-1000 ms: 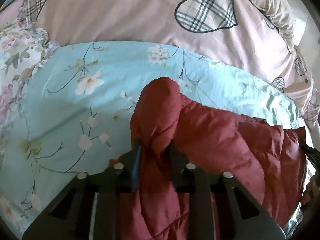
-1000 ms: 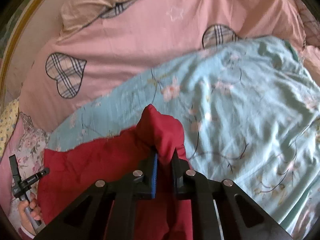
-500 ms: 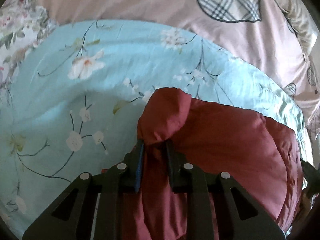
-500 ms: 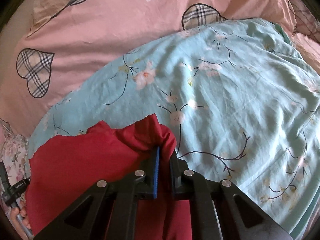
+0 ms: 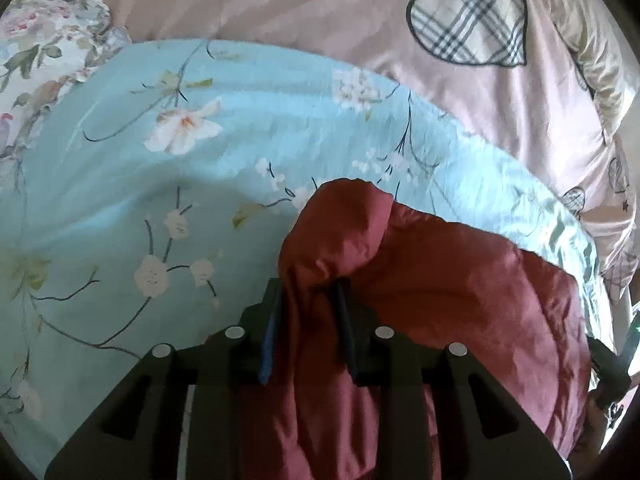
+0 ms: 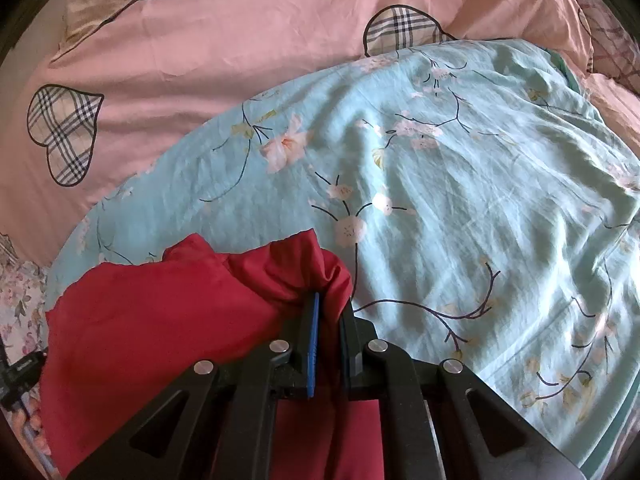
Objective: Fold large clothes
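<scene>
- Two grippers each pinch a bunched corner of the dark red padded garment (image 5: 460, 300), which lies on the light blue floral bedsheet (image 5: 168, 184) spread over the bed.
- Left gripper (image 5: 310, 300): jaws closed narrow on a thick hump of red fabric that rises above the fingertips; blue sheet lies open to its left and ahead.
- Right gripper (image 6: 330, 308): jaws nearly together, clamping a thin fold of the garment (image 6: 160, 320); wrinkled blue sheet (image 6: 460, 200) stretches to its right and ahead.
- Beyond the sheet's curved far edge lies the pink cover with plaid hearts (image 6: 192, 60).
- Both grippers point forward, low over the bed.
</scene>
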`<state>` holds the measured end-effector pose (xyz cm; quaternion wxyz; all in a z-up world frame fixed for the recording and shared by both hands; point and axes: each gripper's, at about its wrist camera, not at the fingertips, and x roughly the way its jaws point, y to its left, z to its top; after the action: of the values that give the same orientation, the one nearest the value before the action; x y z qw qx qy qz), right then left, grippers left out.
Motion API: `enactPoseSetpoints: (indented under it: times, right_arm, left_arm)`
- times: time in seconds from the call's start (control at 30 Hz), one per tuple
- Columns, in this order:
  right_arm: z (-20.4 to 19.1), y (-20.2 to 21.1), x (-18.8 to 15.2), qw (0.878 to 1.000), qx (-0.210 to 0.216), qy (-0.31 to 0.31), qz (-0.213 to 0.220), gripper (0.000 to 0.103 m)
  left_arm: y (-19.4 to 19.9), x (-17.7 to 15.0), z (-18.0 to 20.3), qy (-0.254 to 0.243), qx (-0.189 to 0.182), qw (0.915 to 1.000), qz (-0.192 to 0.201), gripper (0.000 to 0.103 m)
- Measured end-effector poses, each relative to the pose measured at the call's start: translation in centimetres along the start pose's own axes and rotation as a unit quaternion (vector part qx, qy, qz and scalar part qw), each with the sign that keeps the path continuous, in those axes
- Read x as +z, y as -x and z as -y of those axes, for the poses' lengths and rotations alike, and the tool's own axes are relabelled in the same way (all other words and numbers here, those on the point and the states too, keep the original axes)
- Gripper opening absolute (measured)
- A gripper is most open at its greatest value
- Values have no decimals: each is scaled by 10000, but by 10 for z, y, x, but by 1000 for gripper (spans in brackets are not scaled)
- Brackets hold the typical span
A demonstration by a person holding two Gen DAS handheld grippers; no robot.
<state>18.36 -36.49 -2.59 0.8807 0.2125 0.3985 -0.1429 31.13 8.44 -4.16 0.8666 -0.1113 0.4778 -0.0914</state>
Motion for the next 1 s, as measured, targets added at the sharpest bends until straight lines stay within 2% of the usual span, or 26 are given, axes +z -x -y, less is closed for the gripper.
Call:
enactPoseSetpoints:
  times: [0.23,0.37,0.43,0.6,0.77,1.0]
  right_arm:
    - [3,-1,1,9999,-18,-83,-55,12]
    - [8,1,0,9998,10,-209,-34,23]
    - [11,6,0,9995,67,-300,13,23]
    - [11,37,-2,9991,152,-275,282,25]
    - [7,76,-25,9980,428,-105,460,25]
    - [-12,113,-71,9958,747,392,366,25]
  left_arm:
    - [39,-10,-4,49,-252,9993,262,25]
    - [63,-25,8,-185,-397,9984,351,25]
    - [74,-34,15,-334,-535,9974,355,25]
    - [96,-58,27,-657,-616,9952,387,25]
    - [106,-81,22,-736,-586,9949,371,25]
    - [111,-106,13,-643,-610,9957,265,25]
